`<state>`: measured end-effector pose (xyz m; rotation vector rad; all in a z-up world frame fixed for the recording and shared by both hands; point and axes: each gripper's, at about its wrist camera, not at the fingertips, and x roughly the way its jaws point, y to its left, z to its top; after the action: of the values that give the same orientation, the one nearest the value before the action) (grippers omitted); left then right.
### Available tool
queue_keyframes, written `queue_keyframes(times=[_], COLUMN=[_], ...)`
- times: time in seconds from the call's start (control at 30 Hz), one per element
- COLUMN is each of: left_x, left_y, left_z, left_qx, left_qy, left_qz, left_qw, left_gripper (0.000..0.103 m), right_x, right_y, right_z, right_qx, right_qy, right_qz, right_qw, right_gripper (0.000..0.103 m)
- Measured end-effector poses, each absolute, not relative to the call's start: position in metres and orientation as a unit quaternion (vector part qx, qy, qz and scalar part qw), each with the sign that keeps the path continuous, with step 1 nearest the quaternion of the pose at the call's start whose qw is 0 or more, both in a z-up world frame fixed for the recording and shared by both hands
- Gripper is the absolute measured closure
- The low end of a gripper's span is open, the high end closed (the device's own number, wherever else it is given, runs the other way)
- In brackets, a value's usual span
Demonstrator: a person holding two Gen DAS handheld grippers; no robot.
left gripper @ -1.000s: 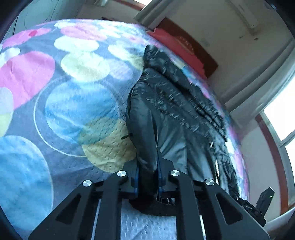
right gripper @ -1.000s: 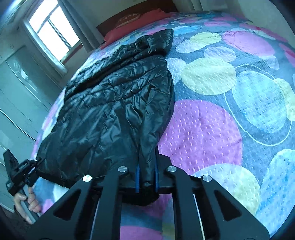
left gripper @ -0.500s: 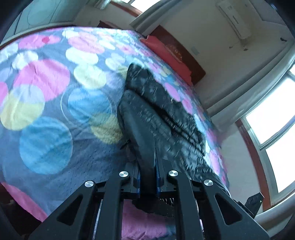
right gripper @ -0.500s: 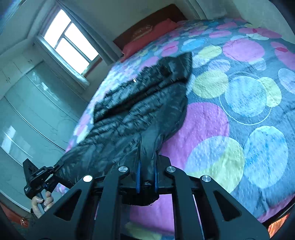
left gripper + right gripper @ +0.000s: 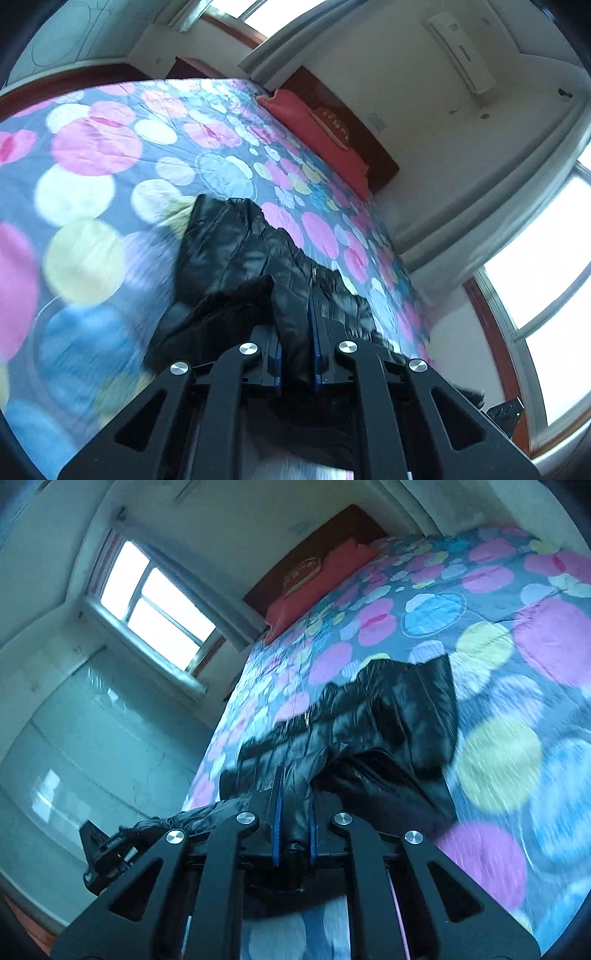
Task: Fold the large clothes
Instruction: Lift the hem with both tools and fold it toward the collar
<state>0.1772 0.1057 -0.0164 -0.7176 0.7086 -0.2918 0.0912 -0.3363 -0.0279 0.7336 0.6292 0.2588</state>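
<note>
A glossy black quilted jacket is lying on a grey-blue bedspread that is showing pink, pale yellow, blue and white circles. Beyond the jacket, a red pillow is resting against a dark brown headboard. Nearest the jacket, black gripper fingers are showing blue pads.

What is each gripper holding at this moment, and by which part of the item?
Both hold the black puffer jacket. The left gripper and the right gripper each pinch its near bottom edge, lifted off the bed.
</note>
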Motion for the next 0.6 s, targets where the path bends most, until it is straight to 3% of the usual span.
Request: queue_keyframes(times=[0.33, 0.6], left_x=[0.302, 0.321], left_y=[0.077, 0.067], left_z=[-0.087, -0.114], left_qx=[-0.316, -0.263], left_qy=[0.415, 0.427], left_qz=[-0.104, -0.1], left_qw=[0.847, 0.859], left_gripper=[0.092, 0.09], right_x=[0.222, 0.25], right_y=[-0.346, -0.347], right_z=[-0.095, -0.135], right_qx=[0.384, 0.382], right_qy=[0.367, 0.392], right_qz=[0.086, 0.069], right_qw=[0.843, 0.834], right_gripper=[0.092, 0.092])
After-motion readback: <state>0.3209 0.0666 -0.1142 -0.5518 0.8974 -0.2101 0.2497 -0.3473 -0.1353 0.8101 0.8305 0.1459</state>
